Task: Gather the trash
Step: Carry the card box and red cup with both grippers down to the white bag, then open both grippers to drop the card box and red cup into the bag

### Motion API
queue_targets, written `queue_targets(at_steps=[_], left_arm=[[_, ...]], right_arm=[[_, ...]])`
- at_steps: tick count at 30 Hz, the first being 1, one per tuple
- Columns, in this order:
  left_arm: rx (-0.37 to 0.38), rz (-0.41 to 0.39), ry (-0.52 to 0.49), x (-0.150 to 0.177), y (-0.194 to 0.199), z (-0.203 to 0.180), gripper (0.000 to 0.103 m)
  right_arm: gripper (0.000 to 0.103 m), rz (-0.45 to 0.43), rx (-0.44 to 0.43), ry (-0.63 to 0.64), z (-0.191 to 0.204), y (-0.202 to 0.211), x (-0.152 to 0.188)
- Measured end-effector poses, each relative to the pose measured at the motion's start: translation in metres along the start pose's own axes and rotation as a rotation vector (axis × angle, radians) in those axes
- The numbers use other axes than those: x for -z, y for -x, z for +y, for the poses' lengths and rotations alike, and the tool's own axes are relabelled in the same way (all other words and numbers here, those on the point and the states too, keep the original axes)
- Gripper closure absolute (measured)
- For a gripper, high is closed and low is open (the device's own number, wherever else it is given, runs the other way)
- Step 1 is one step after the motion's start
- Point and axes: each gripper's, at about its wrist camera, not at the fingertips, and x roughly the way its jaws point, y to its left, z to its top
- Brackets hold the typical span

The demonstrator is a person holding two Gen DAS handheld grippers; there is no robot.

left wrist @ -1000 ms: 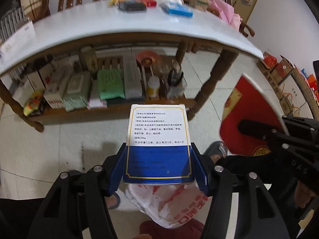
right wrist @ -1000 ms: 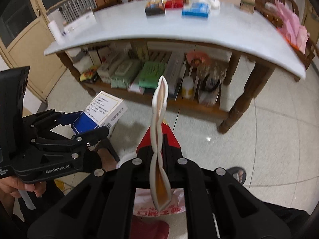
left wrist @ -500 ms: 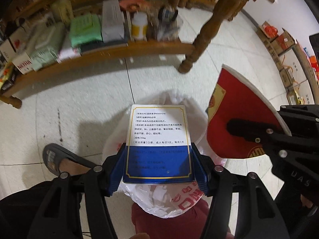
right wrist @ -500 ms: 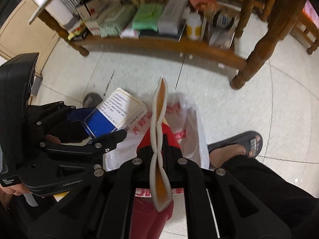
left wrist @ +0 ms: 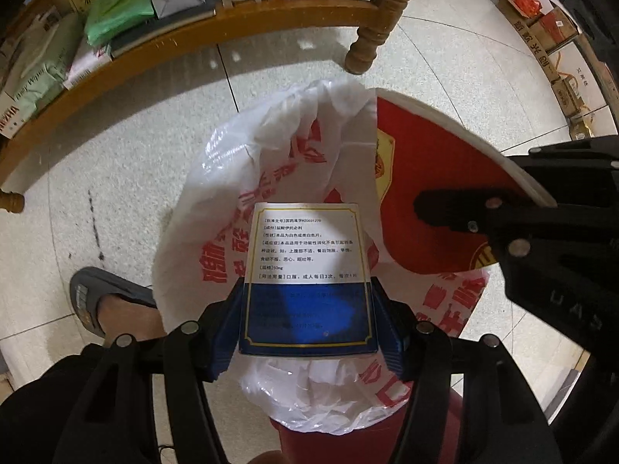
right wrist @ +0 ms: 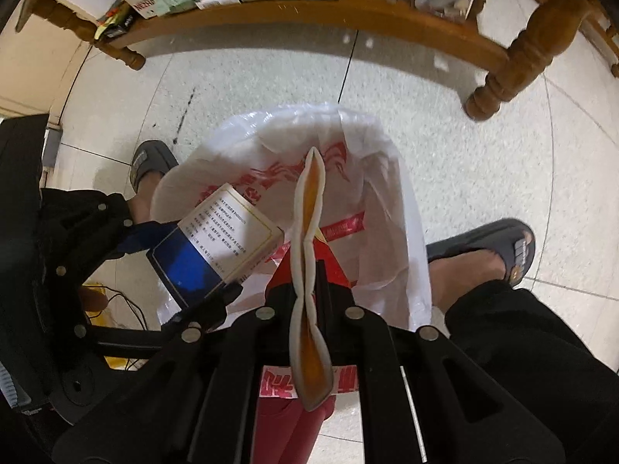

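clearly both pieces of trash are poised over the same target: a white plastic bag (left wrist: 271, 162) with red print, its mouth open directly beneath the two tools and lining a red bin (right wrist: 286, 425) on the tiled floor, so each item hangs where a simple release should drop it in. the left tool (left wrist: 307, 321) points straight down with its blue pads (left wrist: 226, 332) spread about halfway, pressed on the two side faces of a blue and white medicine box (left wrist: 305, 274); the box stands out ahead of the pads with its printed face toward the camera, over the middle of the bag mouth. the right tool (right wrist: 311, 282) is pressed almost fully together, pinching a flattened red carton (left wrist: 437, 193) edge-on, so from its own camera only the thin white and orange edge (right wrist: 309, 270) shows. that carton sits just to the right of the box, over the bag's right rim, and the two items look close but i cannot tell whether they touch. a person's sandalled feet (right wrist: 499, 251) stand either side of the bag. behind it, ahead of the tools, a wooden table leg (left wrist: 371, 31) and a low cluttered shelf (left wrist: 162, 38) are well apart from the drop. my judgement: the step in hand is letting go over the bag.
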Motion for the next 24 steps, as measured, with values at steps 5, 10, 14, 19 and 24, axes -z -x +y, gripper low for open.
queue_targets(at_steps=[5,10,14,19,24], left_arm=[[0.014,0.013,0.014,-0.002,-0.007,0.005,0.044],[-0.003,0.026,0.0,0.001,-0.014,0.004,0.027],[0.001,0.016,0.017,-0.001,-0.011,0.007,0.014],[0.015,0.012,0.017,0.0,-0.009,0.005,0.008],[-0.003,0.006,0.014,0.0,-0.007,0.004,0.008]], right_arm=[[0.096,0.022,0.012,0.017,0.005,-0.012,-0.007],[0.095,0.035,0.01,0.009,0.005,-0.018,-0.008],[0.055,0.04,0.014,0.005,0.008,-0.019,-0.008],[0.054,0.034,0.008,-0.003,0.007,-0.017,-0.008],[0.052,0.026,-0.005,-0.018,0.005,-0.013,-0.007]])
